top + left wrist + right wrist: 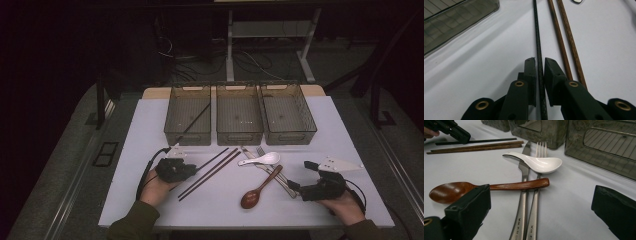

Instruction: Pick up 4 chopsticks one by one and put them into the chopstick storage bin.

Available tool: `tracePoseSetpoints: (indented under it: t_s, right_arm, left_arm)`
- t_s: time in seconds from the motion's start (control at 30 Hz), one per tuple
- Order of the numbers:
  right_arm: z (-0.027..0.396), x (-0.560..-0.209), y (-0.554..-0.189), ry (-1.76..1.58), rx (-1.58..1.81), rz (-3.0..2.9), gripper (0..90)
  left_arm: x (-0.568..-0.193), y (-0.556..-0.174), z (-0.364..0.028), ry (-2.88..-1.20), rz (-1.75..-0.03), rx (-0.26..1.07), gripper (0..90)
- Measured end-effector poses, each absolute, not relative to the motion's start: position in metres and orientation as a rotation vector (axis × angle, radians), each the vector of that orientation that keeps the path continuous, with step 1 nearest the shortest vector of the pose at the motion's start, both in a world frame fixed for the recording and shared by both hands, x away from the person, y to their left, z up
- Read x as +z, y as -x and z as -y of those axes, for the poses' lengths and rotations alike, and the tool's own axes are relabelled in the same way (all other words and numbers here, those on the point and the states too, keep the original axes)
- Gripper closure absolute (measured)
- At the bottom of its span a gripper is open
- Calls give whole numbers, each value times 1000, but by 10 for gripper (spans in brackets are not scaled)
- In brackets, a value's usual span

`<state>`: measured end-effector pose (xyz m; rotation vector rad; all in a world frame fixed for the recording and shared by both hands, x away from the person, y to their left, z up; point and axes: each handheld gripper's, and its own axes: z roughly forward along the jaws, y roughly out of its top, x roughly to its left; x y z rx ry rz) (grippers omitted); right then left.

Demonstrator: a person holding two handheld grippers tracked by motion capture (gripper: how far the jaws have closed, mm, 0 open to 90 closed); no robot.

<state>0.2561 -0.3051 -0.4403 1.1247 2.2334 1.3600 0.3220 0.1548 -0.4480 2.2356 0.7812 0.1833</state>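
Black jaws of the left gripper [539,65] pinch a thin, dark, textured chopstick [537,37] lying flat on the white table [486,62], just beside 2 brown chopsticks [564,37]. Right gripper [541,212] hangs wide open, empty.

high view: above, facing forward-down | gripper views: low, close | shared: brown chopsticks [564,37]
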Motion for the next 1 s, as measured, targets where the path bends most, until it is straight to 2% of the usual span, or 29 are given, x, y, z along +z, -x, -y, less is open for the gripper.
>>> tracePoseSetpoints:
  t_s: [0.27, 1.0]
  right_arm:
    - [305, -440, -256, -1131, 1360, -2235, 21]
    - [305, -440, -256, -1129, 1362, -2232, 21]
  left_arm:
    - [-448, -322, -155, -2239, -778, 194, 842]
    - [-433, -321, -160, -2219, -786, 148, 847]
